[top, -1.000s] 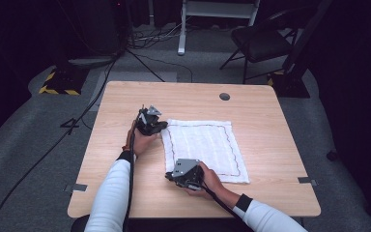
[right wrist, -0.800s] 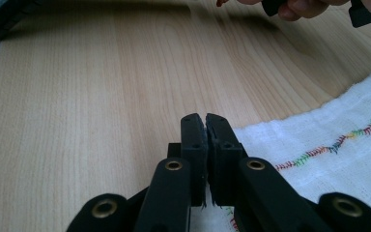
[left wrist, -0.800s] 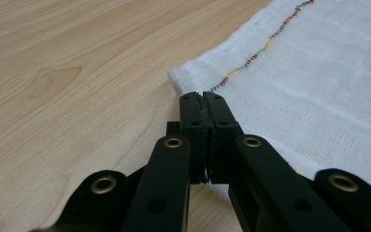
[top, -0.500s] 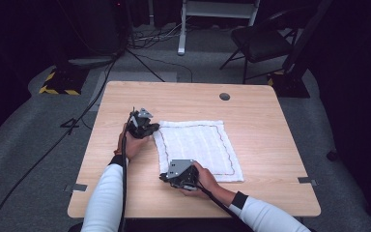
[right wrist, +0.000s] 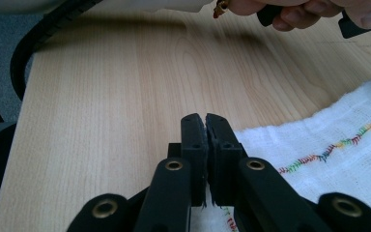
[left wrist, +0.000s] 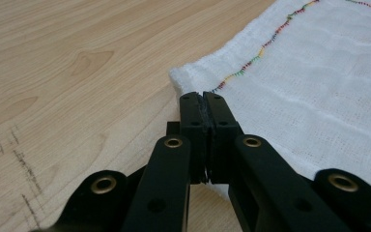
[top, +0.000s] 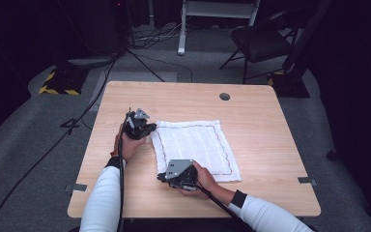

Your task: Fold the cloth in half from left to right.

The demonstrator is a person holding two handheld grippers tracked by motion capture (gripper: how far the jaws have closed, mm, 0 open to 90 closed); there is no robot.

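A white cloth with a multicoloured stitched border lies flat on the wooden table. My left gripper is at the cloth's far left corner, with its jaws pressed together on the cloth's edge; its tips sit just inside that corner. My right gripper is at the near left corner, shut on the cloth, and white threads show between its jaws.
Bare wood runs along the table's left side, with faint pencil marks on it. A round cable hole is at the far edge. Cables, a chair and a yellow-black striped base stand on the floor beyond.
My left gripper has moved left and the cloth's far left corner has shifted left with it. The right gripper has barely moved.
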